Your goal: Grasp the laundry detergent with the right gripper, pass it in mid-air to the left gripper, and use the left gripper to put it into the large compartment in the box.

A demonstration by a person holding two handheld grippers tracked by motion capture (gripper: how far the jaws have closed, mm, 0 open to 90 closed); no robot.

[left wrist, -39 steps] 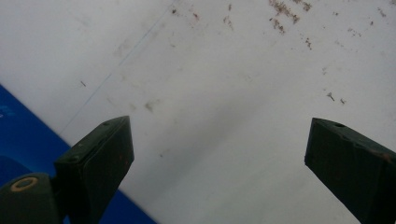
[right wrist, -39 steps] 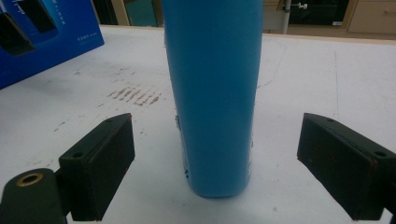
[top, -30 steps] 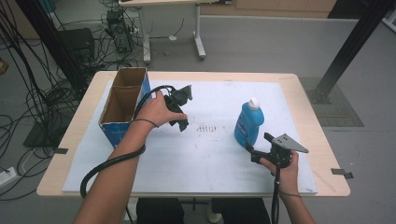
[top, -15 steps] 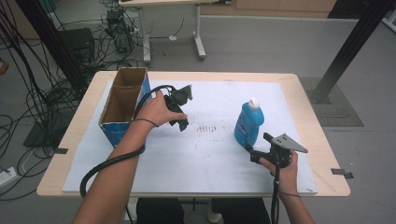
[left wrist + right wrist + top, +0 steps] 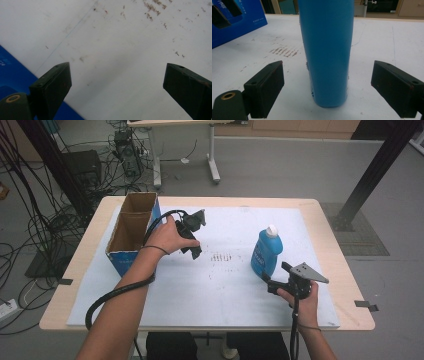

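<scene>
- Right claw (image 5: 268,285) sits low near the front right part of the table (image 5: 320,207), its jaws spread wide and holding nothing, aimed at the foot of the blue bottle (image 5: 265,254).
- From its own camera, the right claw (image 5: 325,87) has the bottle (image 5: 325,50) centred between the two jaws, with a clear gap on each side; neither pad touches it.
- To grip well, I'd judge it should slide forward until the pads flank the flat sides of the body, stay level, then close evenly so the bottle doesn't tip or twist.
- Taking hold a little above the base looks wiser, since the bottle is tall and narrow and a low pinch could let it lean.
- Left claw (image 5: 195,251) hangs over the white mat beside the open cardboard box (image 5: 131,227) near the left edge of the table, its jaws wide as well and empty.
- Its own view shows the left claw (image 5: 116,85) looking down on bare, speckled mat with the blue box wall (image 5: 11,72) at one side.
- Standing upright right of the table's centre, the bottle is bright blue plastic with a white cap and a pale label, smooth-sided and rounded at the bottom.
</scene>
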